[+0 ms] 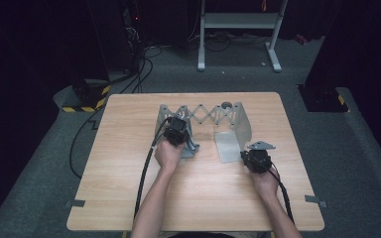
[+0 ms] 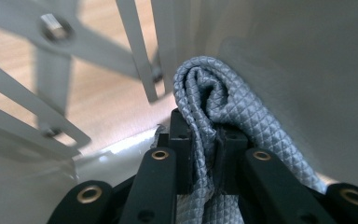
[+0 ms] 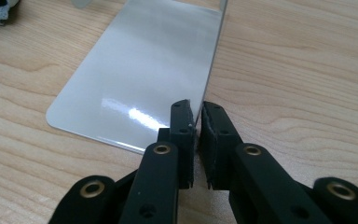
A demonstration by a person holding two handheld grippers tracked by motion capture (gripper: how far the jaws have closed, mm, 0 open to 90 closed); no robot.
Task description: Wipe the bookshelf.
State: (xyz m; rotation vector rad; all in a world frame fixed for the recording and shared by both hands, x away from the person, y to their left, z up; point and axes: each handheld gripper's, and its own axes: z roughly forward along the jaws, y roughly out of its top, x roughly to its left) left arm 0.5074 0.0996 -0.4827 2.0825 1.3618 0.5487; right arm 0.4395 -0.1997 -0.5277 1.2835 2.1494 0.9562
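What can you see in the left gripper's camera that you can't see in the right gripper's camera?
The left gripper view alone shows a grey quilted cloth bunched up and pinched in the left gripper, with the rack's crossed metal bars close behind it.

The right gripper view alone shows the rack's flat shiny base plate lying on the table, with the right gripper closed at the plate's near corner, where an upright edge meets it.

Both show black jaws rising from the bottom, grey metal, and the light wooden table.
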